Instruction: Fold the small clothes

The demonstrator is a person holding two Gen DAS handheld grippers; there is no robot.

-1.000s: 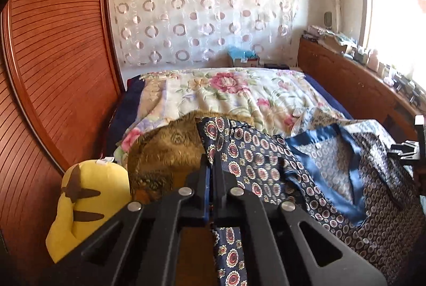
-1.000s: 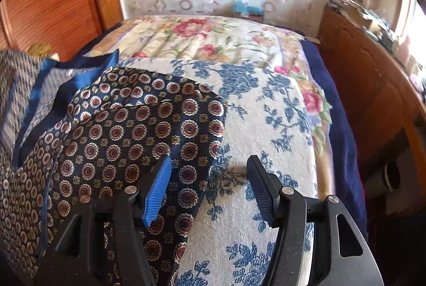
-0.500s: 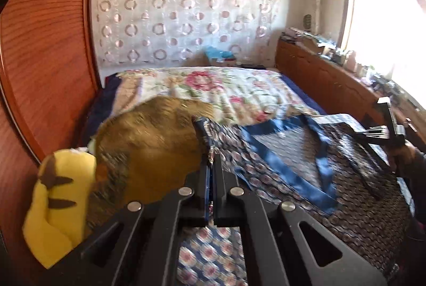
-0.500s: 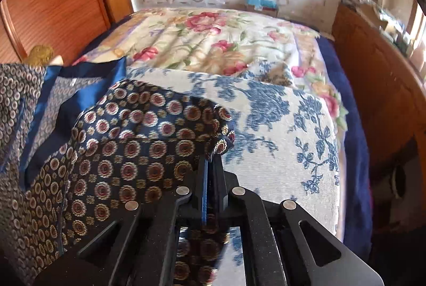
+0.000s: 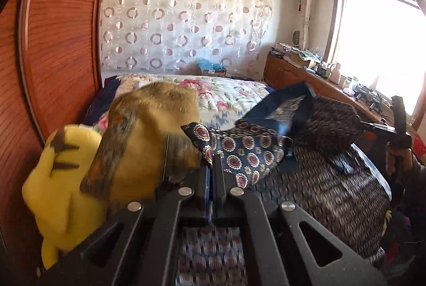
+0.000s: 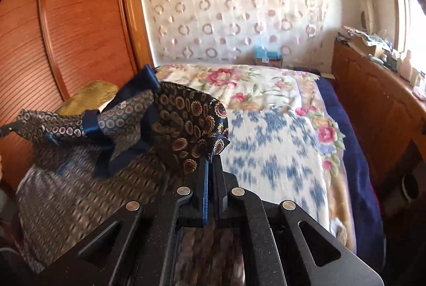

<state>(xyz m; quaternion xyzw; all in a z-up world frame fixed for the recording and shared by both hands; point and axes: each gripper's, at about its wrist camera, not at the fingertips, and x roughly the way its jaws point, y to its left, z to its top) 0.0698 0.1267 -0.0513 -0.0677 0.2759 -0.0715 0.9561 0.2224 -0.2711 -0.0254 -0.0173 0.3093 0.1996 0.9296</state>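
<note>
The patterned garment [image 5: 247,153], dark blue with round medallions and plain blue satin trim, hangs lifted above the bed [image 6: 266,89], stretched between the two grippers and bunched in folds in the middle. In the left wrist view its near corner rises from the centre toward twelve o'clock, and the rest sags off toward three o'clock. In the right wrist view the cloth [image 6: 186,121] fills the frame from nine o'clock to the centre, with the satin band crossing it.

The left gripper [image 5: 211,166] has its jaws pressed together, pinching one corner of the garment. The right gripper [image 6: 211,166] is likewise clamped tight on another corner. Both point forward and somewhat down over the bed.

From the left wrist, the right gripper shows at three o'clock, with a hand [image 5: 399,155] wrapped round its handle.

Just beside the garment at ten o'clock in the left wrist view lies a golden-brown cushion [image 5: 154,131], blurred, and at eight o'clock a yellow plush toy [image 5: 58,179] leans by the wooden wardrobe [image 5: 61,46]. Beneath the cloth lies a blue-flowered cover [image 6: 271,153], and beyond it a pink-flowered quilt [image 6: 234,81]. A circle-patterned curtain [image 6: 234,6] hangs at twelve o'clock, and a cluttered wooden cabinet [image 6: 372,89] runs along at two to three o'clock under a bright window [image 5: 380,41].
</note>
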